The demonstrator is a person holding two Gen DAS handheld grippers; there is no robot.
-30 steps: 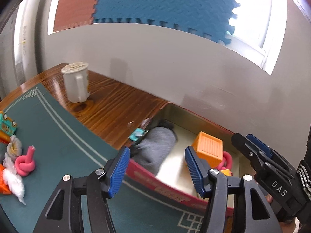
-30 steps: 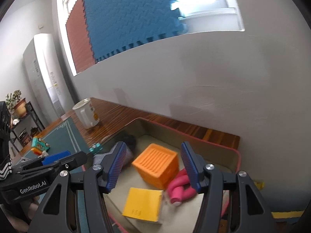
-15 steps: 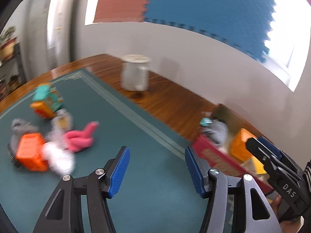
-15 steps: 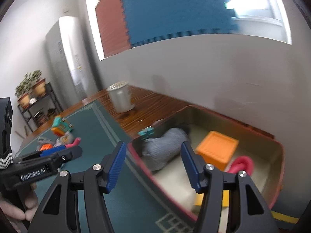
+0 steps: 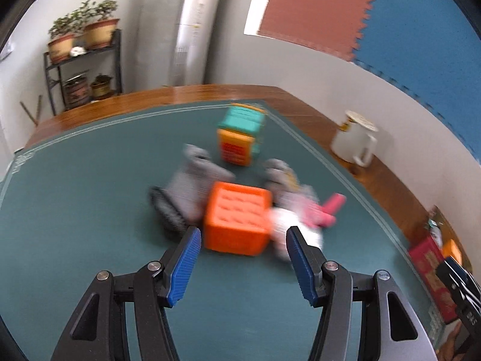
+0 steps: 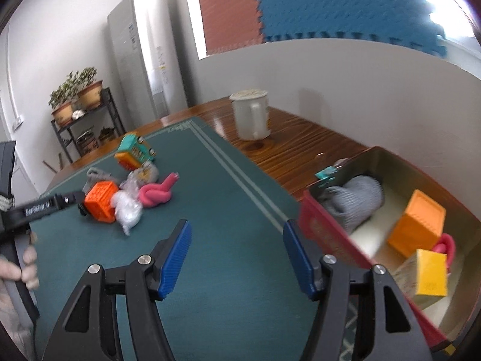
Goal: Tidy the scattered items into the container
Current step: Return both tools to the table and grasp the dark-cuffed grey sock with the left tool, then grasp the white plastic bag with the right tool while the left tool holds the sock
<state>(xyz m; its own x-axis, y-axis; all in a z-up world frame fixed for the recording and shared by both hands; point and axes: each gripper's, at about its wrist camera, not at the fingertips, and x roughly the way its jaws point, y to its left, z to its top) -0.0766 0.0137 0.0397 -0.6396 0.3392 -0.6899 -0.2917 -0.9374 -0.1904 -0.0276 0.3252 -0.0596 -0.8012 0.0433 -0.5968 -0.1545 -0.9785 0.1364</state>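
Left gripper (image 5: 243, 266) spread before the orange cube (image 5: 237, 221); only the right view shows inside the box (image 6: 324, 225); right gripper (image 6: 236, 257) spread, empty.

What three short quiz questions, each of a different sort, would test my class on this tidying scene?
1. True or false: the left gripper holds the orange cube.
2. Which lies in the red box? A) pink knotted rope B) grey cloth C) teal toy bus
3. Fill in: the white mug stands on the bare ____ beside the green mat.

Key: 1 false; 2 B; 3 wood.
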